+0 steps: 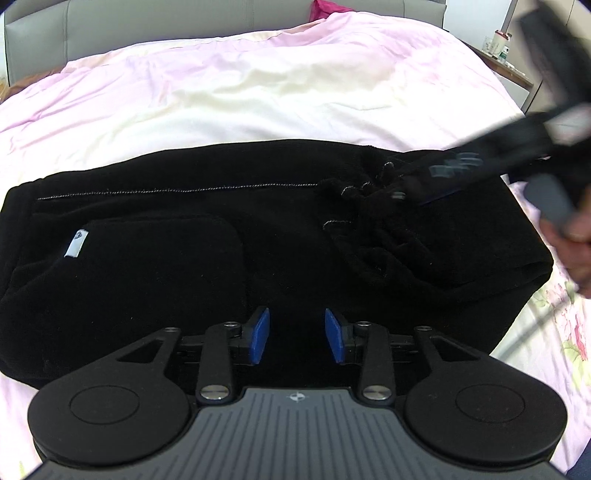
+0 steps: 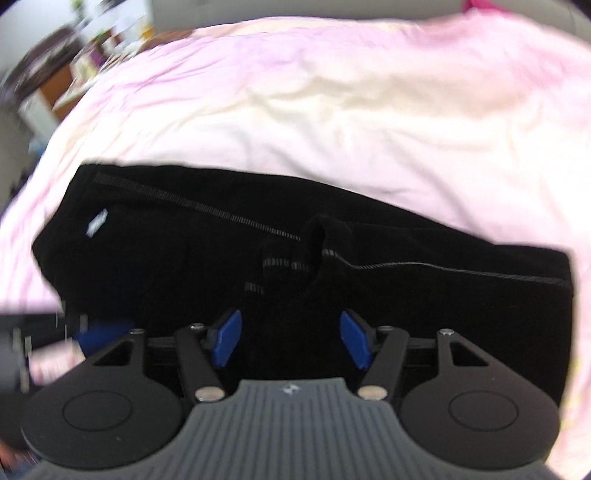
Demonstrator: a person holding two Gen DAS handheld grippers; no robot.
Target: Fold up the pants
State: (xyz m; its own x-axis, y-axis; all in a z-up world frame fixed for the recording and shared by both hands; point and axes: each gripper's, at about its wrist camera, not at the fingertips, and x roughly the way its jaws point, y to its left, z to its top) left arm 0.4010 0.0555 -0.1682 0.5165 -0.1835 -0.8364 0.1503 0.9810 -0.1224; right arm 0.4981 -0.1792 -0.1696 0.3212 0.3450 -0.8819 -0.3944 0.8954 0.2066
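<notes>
The black pants [image 1: 207,240] lie folded into a thick, wide bundle on the bed [image 1: 258,96], across the near part of its pale pink and cream cover, and every other thing is placed from them here. The left gripper [image 1: 297,336] hangs over the near edge of the pants with its jaws apart, blue pads clear of the cloth and nothing between them but the fabric below. The right gripper [image 2: 290,339] stands likewise over the near edge, jaws apart and wider, gripping nothing; in the left wrist view it reaches in from the right of the pants as a dark smear, too blurred to read, with part of a hand [image 1: 574,247] cut off at the frame edge. A small white label [image 1: 75,243] sits toward the left end of the pants, and bunched folds with pale stitching gather toward their right half. The pants are so dark that their layers can hardly be told apart. Beyond the pants a grey headboard [image 1: 147,29] is cropped by the frame, and the room left of them in the right wrist view is motion-blurred.
</notes>
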